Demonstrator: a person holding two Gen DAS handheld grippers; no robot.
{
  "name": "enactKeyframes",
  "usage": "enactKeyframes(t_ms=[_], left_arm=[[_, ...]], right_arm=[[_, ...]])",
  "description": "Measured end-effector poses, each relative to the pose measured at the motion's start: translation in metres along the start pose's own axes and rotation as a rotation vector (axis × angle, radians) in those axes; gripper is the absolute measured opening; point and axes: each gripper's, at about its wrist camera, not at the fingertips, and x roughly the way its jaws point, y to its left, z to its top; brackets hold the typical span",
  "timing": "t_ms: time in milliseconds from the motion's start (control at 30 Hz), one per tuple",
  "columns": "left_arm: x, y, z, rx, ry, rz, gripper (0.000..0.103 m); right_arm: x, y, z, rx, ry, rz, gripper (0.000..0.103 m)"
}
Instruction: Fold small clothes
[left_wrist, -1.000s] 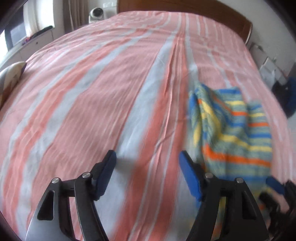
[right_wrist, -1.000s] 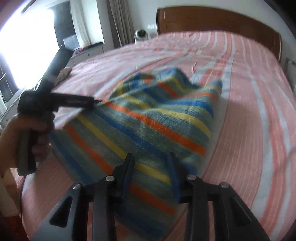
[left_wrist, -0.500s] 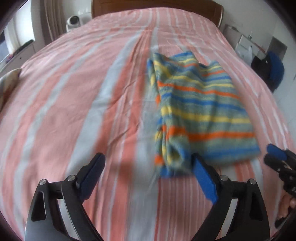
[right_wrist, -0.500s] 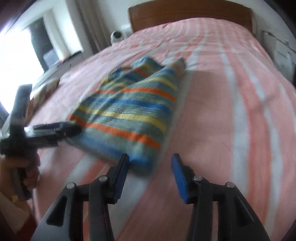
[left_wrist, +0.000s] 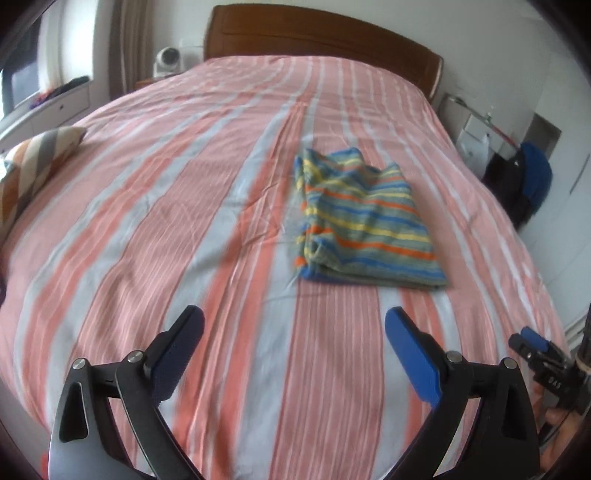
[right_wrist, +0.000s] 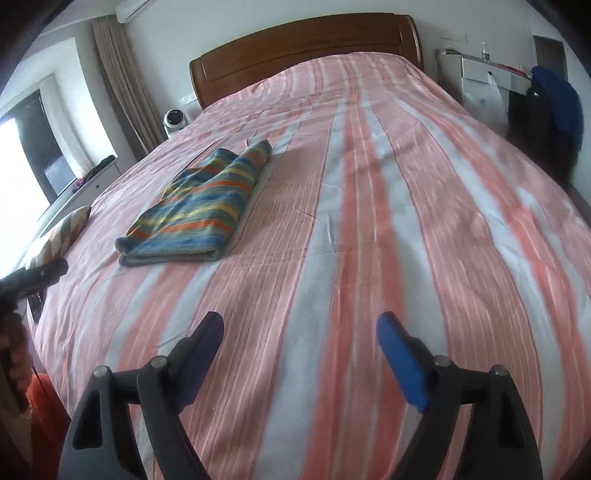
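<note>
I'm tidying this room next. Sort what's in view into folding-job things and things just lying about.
Job: striped garment, folded on the bed; left gripper and right gripper, both open.

Lying about: patterned cushion, white camera, blue and black bag.

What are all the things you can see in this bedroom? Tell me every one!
Striped garment: one, blue, yellow, orange and grey-green, folded, lying on the bed.
Bedspread: one, pink and pale grey stripes, covering the bed.
Headboard: one, brown wood, at the far end.
Pillow: one, orange, grey and white stripes, at the bed's left edge.
Round white device: one, left of the headboard.
Curtain: one, beige, beside the window.
Dark bag with blue cloth: right of the bed.
Left gripper: black with blue pads, open, empty.
Right gripper: same colours, open, empty.
</note>
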Motion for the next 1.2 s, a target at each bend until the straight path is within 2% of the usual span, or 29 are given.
enactKeyframes(t_ms=[100,200,567,1200], left_arm=[[-0.005,0.003,-0.004,-0.010,-0.002,0.017,0.099],[-0.010,0.005,-0.006,-0.014,-0.009,0.033,0.099],[-0.013,0.003,-0.008,0.001,-0.012,0.083,0.099],[0.009,0.009,-0.017,-0.003,0.049,0.095,0.099]], right_arm=[[-0.008,0.008,0.001,-0.043,-0.019,-0.016,0.085],[-0.014,0.018,-0.001,-0.088,-0.034,-0.047,0.094],[-0.015,0.025,-0.009,-0.116,-0.027,-0.055,0.094],[-0.003,0.032,-0.016,-0.131,-0.004,-0.031,0.094]])
